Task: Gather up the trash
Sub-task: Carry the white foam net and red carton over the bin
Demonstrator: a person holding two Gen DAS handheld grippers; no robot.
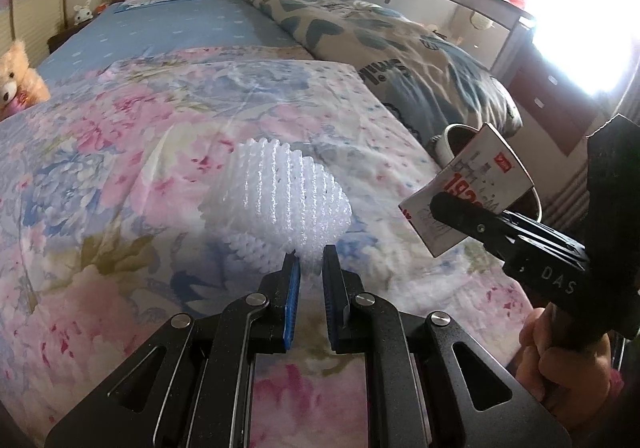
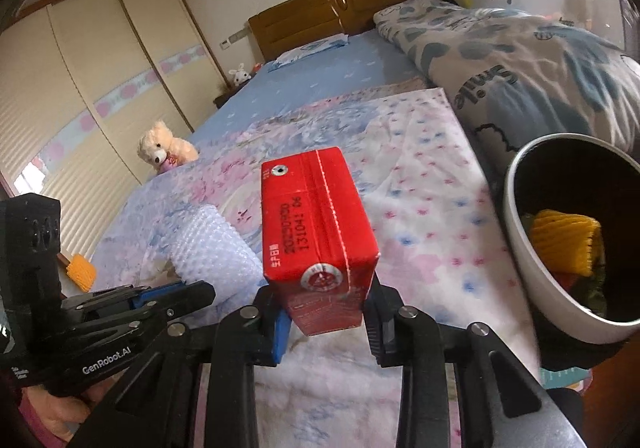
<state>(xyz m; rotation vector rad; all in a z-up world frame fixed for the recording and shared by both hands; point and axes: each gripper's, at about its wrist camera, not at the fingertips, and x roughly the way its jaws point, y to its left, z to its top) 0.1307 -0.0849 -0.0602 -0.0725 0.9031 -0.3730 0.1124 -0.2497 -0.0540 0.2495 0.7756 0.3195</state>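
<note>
My right gripper (image 2: 326, 300) is shut on a red drink carton (image 2: 316, 224), which it holds upright above the floral quilt. In the left wrist view the same carton (image 1: 468, 183) hangs close in front of the white bin (image 1: 443, 145), gripped by the right gripper (image 1: 460, 213). A white foam net (image 1: 276, 191) lies on the quilt, and my left gripper (image 1: 310, 268) is shut on its near edge with the blue pads. From the right wrist view, the left gripper (image 2: 192, 294) shows at the left, touching the white foam net (image 2: 212, 244).
The white bin (image 2: 516, 232) stands at the right edge of the bed with an orange foam net (image 2: 564, 244) and other scraps inside. Another orange foam net (image 2: 80, 272) lies beyond the bed's left edge. A teddy bear (image 2: 160, 151) and a rolled duvet (image 2: 520, 59) lie on the bed.
</note>
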